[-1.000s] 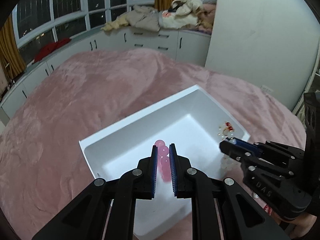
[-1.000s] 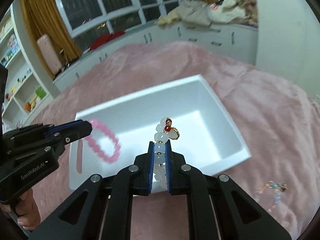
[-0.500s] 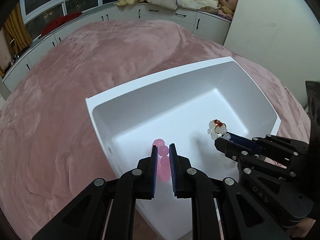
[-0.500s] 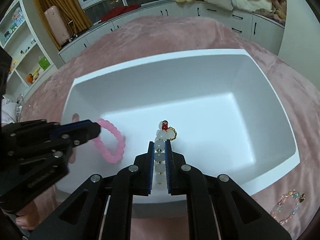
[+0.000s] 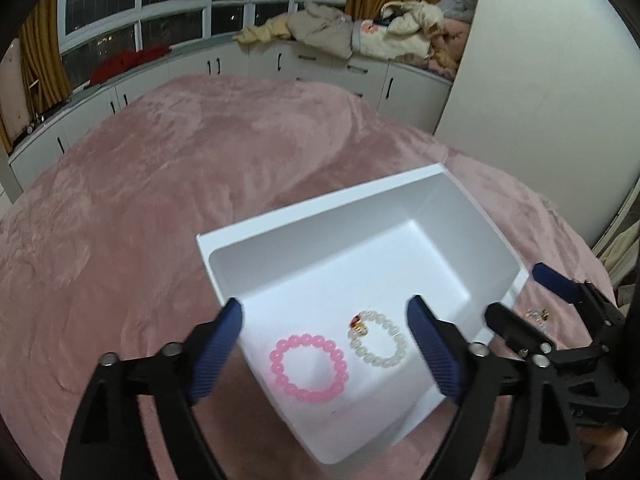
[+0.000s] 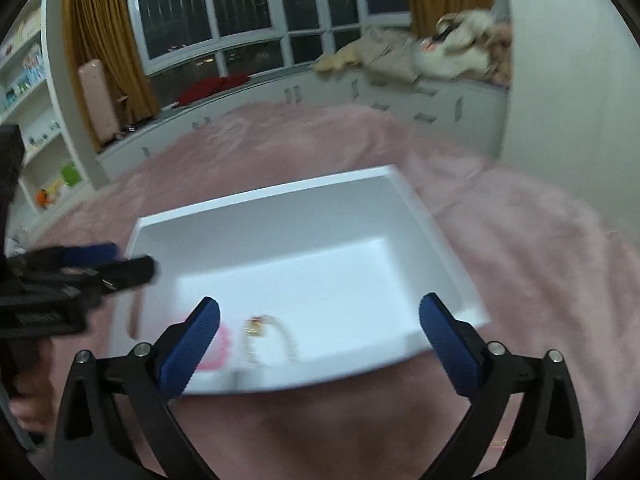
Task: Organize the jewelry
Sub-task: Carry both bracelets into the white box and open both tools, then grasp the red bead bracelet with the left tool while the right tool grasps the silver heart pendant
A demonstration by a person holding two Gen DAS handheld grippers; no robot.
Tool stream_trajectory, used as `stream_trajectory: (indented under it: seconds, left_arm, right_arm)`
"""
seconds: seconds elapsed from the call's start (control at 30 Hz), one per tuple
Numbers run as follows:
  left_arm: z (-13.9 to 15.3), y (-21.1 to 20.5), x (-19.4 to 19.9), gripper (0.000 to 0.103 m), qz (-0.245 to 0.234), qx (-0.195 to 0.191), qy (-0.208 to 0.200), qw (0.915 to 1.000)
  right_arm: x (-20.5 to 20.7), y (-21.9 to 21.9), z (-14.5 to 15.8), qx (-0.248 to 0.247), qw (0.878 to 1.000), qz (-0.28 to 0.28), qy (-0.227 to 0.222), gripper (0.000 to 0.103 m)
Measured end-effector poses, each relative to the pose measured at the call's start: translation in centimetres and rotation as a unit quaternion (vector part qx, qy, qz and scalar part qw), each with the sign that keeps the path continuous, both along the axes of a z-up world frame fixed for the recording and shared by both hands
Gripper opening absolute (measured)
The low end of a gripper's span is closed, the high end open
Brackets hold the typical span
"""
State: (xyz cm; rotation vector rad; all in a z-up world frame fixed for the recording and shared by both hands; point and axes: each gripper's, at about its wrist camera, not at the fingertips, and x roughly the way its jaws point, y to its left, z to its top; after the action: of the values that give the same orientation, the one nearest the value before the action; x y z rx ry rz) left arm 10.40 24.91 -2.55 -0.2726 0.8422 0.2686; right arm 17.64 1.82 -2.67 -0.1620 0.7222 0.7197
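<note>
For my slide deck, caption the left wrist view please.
Open left gripper above a white box holding a pink bracelet beside a white bead bracelet.

Both bracelets (image 5: 307, 367) newly released into box (image 5: 320, 222), jaws apart.

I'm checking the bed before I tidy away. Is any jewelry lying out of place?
Yes. One small multicoloured beaded bracelet lies on the pink plush blanket, outside the white rectangular plastic box, past its right rim. The pink bead bracelet and white pearl bracelet lie flat inside.
</note>
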Motion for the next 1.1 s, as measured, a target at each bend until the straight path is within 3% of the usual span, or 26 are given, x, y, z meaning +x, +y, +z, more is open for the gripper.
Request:
stream_trajectory:
  seconds: [0.17,0.47,0.73,0.83,0.9,1.0,1.1]
  left_arm:
    - [1.4,-3.4,0.3,0.094,-0.034,0.004,-0.024,0.9991]
    - [1.2,-12.4,1.4,0.094,-0.12,-0.003,-0.038,0.9921]
    - [-1.3,-19.3,1.7,0.094,-0.184,-0.005,-0.026,0.9825]
    - [-3.1,-21.5,1.8,0.094,-0.2,-0.007,-0.008,0.9797]
    - [-4.2,-22.8,1.8,0.094,-0.212,-0.006,0.001,0.9773]
    - [-5.5,-24.5,1.4,0.094,-0.244,-0.013,0.008,0.9696]
    - [-6.6,-26.1,1.0,0.094,-0.274,-0.014,0.016,0.9615]
  right_arm:
    - [0.4,-4.8,0.4,-0.049,0.998,-0.037,-0.025,0.098]
    - [0.4,-15.1,0.0,-0.057,0.993,-0.099,-0.009,0.098]
    - [-0.1,-21.6,-0.1,-0.04,0.993,-0.114,0.0,0.098]
    - [-0.2,-23.0,-0.1,-0.035,0.994,-0.101,0.01,0.088]
    - [-0.4,-23.6,-0.3,-0.038,0.995,-0.087,0.019,0.075]
    - [-0.3,-24.3,-1.0,-0.048,0.997,-0.056,0.039,0.069]
    - [-0.2,-24.6,-2.5,-0.042,0.995,-0.016,0.091,0.056]
